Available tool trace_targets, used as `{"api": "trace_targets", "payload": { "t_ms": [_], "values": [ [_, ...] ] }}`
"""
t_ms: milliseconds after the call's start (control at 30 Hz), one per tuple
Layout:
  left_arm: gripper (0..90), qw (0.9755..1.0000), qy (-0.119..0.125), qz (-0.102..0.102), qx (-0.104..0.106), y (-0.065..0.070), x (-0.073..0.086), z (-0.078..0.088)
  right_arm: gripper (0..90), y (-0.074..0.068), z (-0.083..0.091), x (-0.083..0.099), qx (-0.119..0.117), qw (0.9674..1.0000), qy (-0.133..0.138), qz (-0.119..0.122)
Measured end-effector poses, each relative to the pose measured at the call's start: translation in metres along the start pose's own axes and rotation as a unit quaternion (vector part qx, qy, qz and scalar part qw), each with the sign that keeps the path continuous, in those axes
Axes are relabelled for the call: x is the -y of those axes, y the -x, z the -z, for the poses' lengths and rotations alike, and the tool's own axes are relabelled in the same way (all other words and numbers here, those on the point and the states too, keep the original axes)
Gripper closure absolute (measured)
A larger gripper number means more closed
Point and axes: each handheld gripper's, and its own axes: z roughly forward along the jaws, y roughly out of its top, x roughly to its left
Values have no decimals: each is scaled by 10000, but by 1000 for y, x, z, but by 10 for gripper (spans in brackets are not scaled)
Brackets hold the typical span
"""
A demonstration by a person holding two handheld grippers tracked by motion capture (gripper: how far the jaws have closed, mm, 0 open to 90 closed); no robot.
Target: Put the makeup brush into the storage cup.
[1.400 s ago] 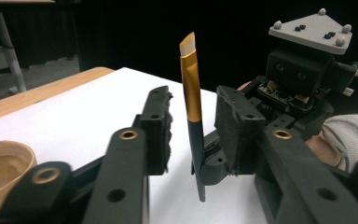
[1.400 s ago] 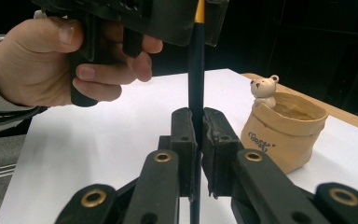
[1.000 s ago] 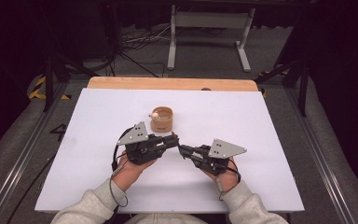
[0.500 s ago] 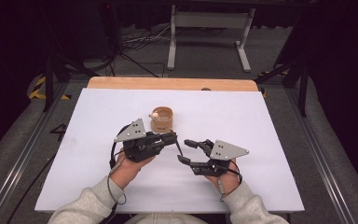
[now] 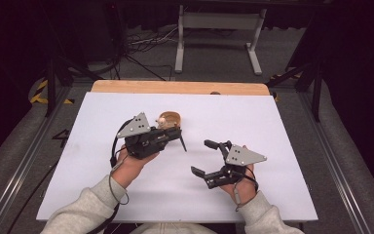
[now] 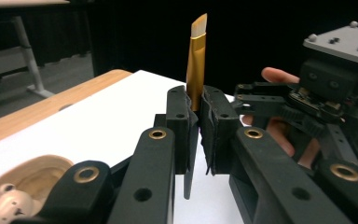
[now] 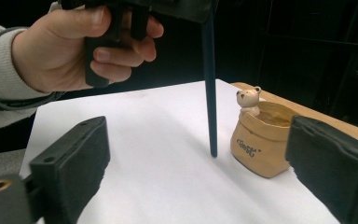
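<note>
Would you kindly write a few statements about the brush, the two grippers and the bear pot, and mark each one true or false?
1. The left gripper is shut on the brush. True.
2. The brush stands with its bristles pointing down. False: the bristles point up and the dark handle tip points down.
3. The right gripper holds the bear pot. False: its jaws stand wide open with nothing between them, having just opened.
4. The bear pot stands upright on the white table. True.
5. The brush already stands inside the pot. False: its handle tip hangs beside the pot, outside it.
</note>
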Motion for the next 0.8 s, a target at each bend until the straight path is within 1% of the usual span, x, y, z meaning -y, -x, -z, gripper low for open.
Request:
{"api": "trace_targets", "payload": {
  "t_ms": [67, 100, 167, 233, 300, 333, 367, 400, 433, 533, 633, 667, 700, 733, 800],
  "values": [
    [820, 10000, -18, 5, -35, -1, -3, 0, 21, 0, 1, 1, 12, 10000, 27, -54],
    [820, 10000, -13, -22, -76, -2, -4, -1, 15, 0, 2, 1, 16, 10000, 27, -62],
    [820, 9999, -16, -12, -127, -4, -7, -1, 2, 0, 3, 2, 33, 10000, 15, -53],
    [820, 9999, -22, -17, -166, -7, -10, -1, 0, 0, 4, 3, 47, 10000, -1, -68],
    [820, 9997, -13, -20, -247, -10, -14, -1, 0, 1, 6, 3, 50, 10000, -6, -82],
    [820, 9997, -13, -20, -247, -10, -14, -1, 0, 1, 8, 3, 53, 9999, -9, -100],
    [820, 9995, -1, 8, -307, -13, -16, -1, 0, 1, 8, 4, 55, 9999, -14, -101],
    [820, 9994, 4, -14, -349, -14, -17, -1, 0, 2, 9, 4, 66, 9999, -20, -103],
    [820, 9994, 4, -14, -349, -14, -17, -1, 0, 2, 10, 4, 89, 9999, -4, -114],
    [820, 9987, 11, -40, -498, -18, -18, -2, 0, 3, 11, 5, 114, 9999, -14, -122],
    [821, 9983, -13, -19, -588, -23, -19, -3, 0, 4, 12, 5, 131, 9998, -5, -164],
    [821, 9980, 14, -11, -632, -24, -20, -4, 0, 4, 12, 6, 135, 9998, -8, -169],
    [821, 9977, 9, -34, -677, -26, -21, -4, 0, 5, 13, 6, 143, 9997, -8, -177],
    [821, 9975, 35, 9, -706, -27, -21, -5, 0, 5, 13, 6, 138, 9997, -8, -186],
    [821, 9970, 20, -8, -774, -30, -23, -5, 0, 5, 13, 6, 141, 9997, -9, -201]
  ]
}}
